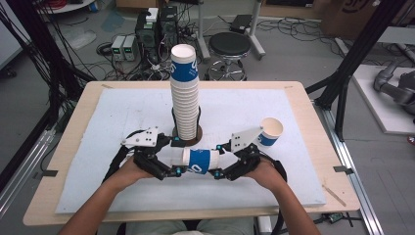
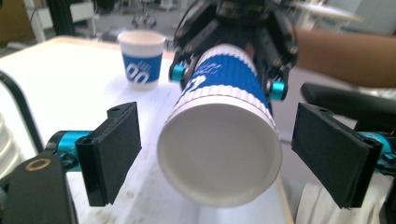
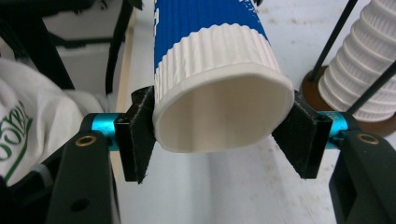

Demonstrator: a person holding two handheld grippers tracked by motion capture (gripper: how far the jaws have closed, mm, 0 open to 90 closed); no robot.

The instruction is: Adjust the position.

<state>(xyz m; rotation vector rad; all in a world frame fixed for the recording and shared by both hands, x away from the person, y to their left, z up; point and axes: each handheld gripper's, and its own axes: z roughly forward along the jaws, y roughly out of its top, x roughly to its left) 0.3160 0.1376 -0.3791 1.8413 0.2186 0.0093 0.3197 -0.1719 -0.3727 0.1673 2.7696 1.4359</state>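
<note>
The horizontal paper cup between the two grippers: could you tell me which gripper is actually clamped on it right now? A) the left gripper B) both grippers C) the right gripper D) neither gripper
C: in the right gripper view the right gripper pinches the cup at its open rim, squashing it oval, while in the left gripper view the left gripper stands open with gaps on both sides of the cup's base.

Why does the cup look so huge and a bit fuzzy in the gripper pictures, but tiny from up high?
In the left gripper view the held cup sits right by the lens, so it looms; the room behind blurs. In the right gripper view its rim looks big and squashed between the pads. The high view is far off, grainy, evenly lit.
</note>
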